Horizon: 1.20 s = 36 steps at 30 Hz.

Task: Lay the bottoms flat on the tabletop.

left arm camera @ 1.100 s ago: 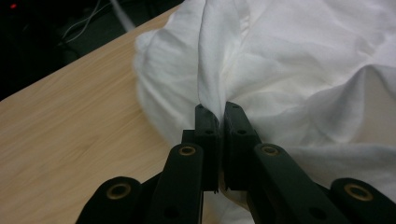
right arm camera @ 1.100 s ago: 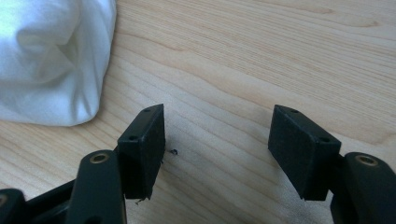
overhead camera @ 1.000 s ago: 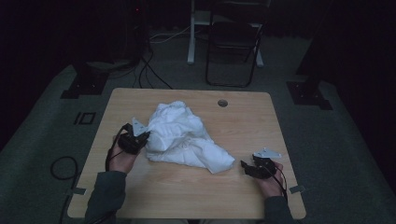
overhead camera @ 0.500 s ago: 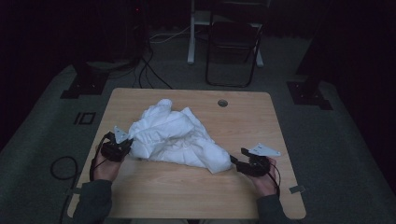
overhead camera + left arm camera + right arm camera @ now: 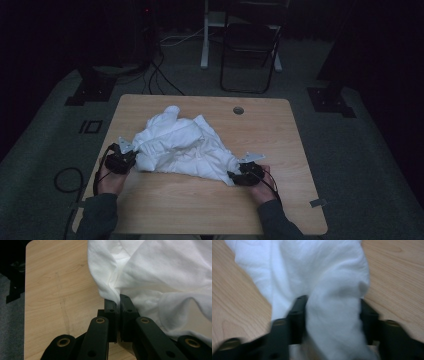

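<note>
White cloth [image 5: 182,147] — light wood-grain table [image 5: 270,125] — black fingers [image 5: 110,308].

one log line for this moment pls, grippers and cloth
left gripper: shut on white cloth edge | right gripper: open, jaws astride cloth corner | cloth: bunched on table

Blurred white cloth [image 5: 332,315] between jaws

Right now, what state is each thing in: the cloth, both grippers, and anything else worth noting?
white cloth: crumpled, lying in a heap on the table, held at two edges.
left gripper: shut on a fold of the cloth's edge.
right gripper: jaws apart, with a thick bunch of cloth between them; the view is blurred.
table: bare wood around the cloth.
folding chair: unfolded, standing behind the table.
</note>
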{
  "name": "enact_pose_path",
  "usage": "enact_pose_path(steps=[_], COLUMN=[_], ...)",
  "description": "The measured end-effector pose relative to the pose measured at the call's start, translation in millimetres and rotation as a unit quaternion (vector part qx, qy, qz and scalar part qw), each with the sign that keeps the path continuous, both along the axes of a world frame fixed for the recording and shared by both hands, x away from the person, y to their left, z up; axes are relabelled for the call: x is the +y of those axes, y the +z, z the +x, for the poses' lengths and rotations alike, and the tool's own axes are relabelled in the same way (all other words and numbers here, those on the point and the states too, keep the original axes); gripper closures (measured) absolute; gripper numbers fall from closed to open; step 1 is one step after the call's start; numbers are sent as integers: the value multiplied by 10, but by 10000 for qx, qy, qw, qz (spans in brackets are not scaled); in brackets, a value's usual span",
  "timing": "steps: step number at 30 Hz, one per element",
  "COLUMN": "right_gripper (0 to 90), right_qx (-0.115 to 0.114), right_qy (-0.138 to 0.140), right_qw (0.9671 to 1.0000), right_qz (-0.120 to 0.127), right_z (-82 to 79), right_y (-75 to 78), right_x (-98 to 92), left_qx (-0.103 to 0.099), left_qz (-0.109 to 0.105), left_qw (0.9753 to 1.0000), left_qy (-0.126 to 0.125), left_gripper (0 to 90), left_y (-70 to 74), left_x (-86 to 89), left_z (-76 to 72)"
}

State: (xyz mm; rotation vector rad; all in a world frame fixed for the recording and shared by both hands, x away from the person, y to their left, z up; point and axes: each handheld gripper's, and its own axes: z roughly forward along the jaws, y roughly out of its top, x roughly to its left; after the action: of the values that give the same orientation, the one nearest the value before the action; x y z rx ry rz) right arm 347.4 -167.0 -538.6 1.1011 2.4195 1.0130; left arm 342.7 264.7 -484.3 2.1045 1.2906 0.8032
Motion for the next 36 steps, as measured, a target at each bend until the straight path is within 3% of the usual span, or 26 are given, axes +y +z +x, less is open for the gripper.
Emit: enact_pose_path(steps=[1, 3, 8, 13, 18, 21, 24, 27, 30, 36], right_gripper=[654, 731, 762, 763, 763, 740, 626, 518, 474, 418], right_qx=[17, 2, -117, -137, -100, -106, -191, -360, -607, -889], right_qy=[11, -95, -643, -1384, -1939, -1938, -1812, -1680, -1640, -1513], right_qw=[10000, 9999, 9966, 9879, 9792, 9797, 9822, 9848, 9844, 9845], right_qz=[3, -115, -499, -681, -589, -507, -453, -267, -177, -55], right_z=[2, 10, 76, 130, 100, 54, 21, -27, -68, -71], right_y=[7, 27, 61, 73, 71, 64, 92, 206, 327, 498], right_x=[-14, -46, -237, -660, -1101, -1191, -1203, -1216, -1206, -1111], left_qx=[4, 28, 163, 305, 489, 472, 327, 178, 43, -158], left_qz=[2, -7, 51, 24, 14, 103, -15, -102, -100, -130], left_qw=[10000, 10000, 9998, 9992, 9985, 9985, 9992, 9995, 9997, 9997], left_qy=[18, 51, 114, 256, 243, 251, 228, 232, 238, 114], left_gripper=[860, 860, 861, 861, 860, 808, 626, 537, 498, 478], left_y=[-9, -26, -112, -238, -353, -369, -280, -164, -60, 59], left_x=[9, 33, 79, 143, 133, 43, 24, 53, 70, -15], left_z=[1, 7, 31, 53, 81, 103, 88, 52, 21, -18])
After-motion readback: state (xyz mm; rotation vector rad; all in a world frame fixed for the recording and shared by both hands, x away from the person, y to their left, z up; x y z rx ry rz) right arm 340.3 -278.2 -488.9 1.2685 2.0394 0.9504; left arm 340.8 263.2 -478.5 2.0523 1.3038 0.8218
